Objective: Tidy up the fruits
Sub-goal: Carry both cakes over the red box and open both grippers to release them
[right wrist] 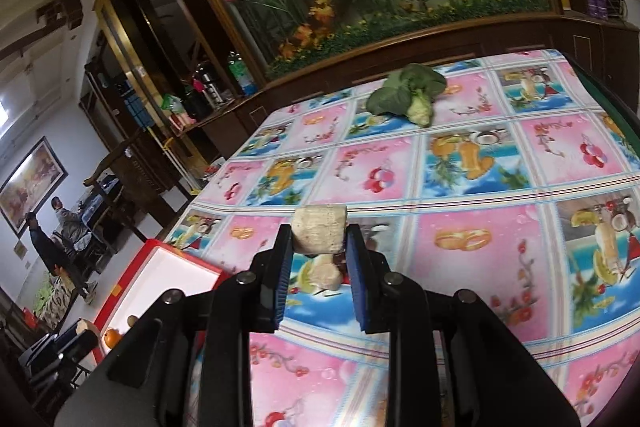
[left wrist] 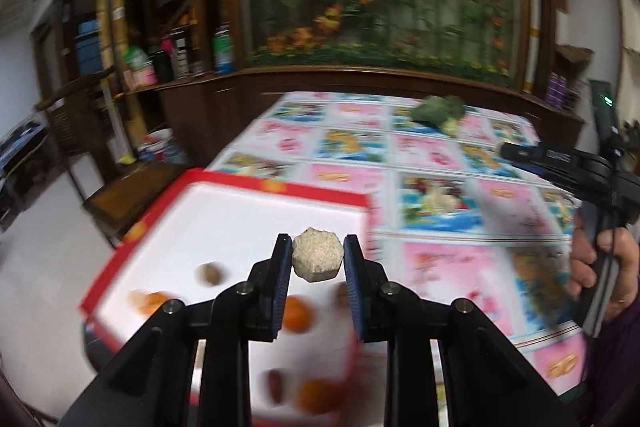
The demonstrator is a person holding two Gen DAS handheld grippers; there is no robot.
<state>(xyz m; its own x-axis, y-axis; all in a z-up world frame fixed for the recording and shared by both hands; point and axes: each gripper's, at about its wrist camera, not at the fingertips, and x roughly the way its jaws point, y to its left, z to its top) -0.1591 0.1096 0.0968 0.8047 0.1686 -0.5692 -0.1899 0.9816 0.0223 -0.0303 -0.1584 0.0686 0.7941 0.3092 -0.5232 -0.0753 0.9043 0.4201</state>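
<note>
My left gripper (left wrist: 318,257) is shut on a beige hexagonal piece (left wrist: 318,259) and holds it above a red-rimmed white tray (left wrist: 224,211). The tray holds several blurred fruits: an orange one (left wrist: 296,313), a brown one (left wrist: 210,273) and others. My right gripper (right wrist: 318,237) is shut on a beige cylindrical piece (right wrist: 319,230) above the tablecloth. A pale lump (right wrist: 326,273) lies on the cloth just below it. The right gripper also shows in the left wrist view (left wrist: 576,167), held in a hand. The tray's corner shows in the right wrist view (right wrist: 168,275).
A broccoli head (right wrist: 408,93) lies at the far side of the table with the fruit-print cloth (right wrist: 480,187); it also shows in the left wrist view (left wrist: 440,111). A dark wooden cabinet with bottles stands behind. People sit at far left (right wrist: 60,223).
</note>
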